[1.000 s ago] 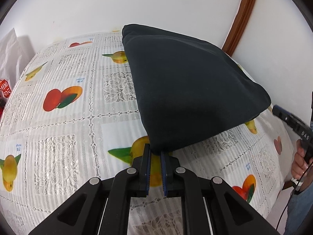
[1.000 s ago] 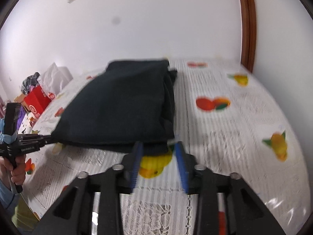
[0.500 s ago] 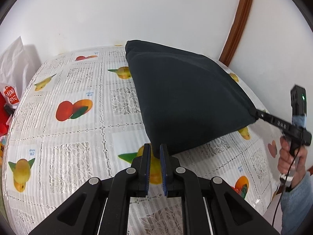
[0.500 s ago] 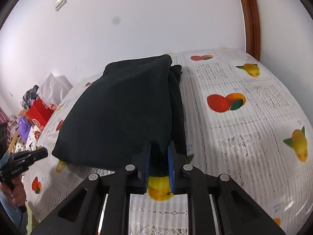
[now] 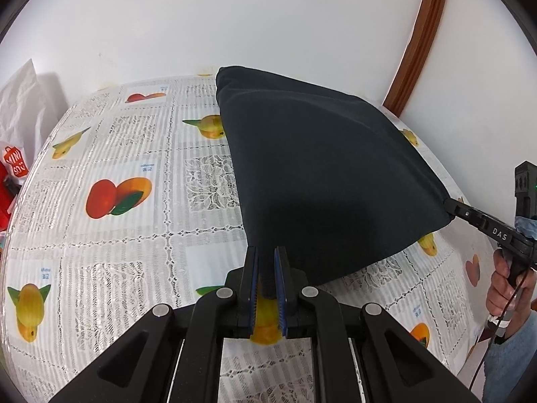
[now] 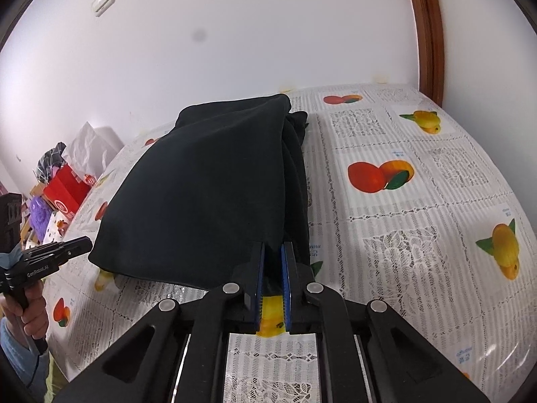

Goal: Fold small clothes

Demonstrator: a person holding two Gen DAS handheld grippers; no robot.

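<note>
Both tongs are pinching near corners of the dark garment (image 5: 322, 181): left gripper (image 5: 266, 265) and right gripper (image 6: 272, 262) nearly closed on cloth. Near hem is hanging lifted over the table (image 5: 134, 241)'s near edge; far end is resting by the wall-side edge. A fold seems under way; laying down and further folds remain.

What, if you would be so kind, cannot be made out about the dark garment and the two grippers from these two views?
- Garment type: the dark garment shows only as a plain folded mass in both views.
- Its underside and the tablecloth beneath: covered by the cloth itself.
- Pinched corners: hidden between the fingers of the left gripper and right gripper.
- Layers: a stacked edge shows only in the right wrist view; the number is unclear.
</note>
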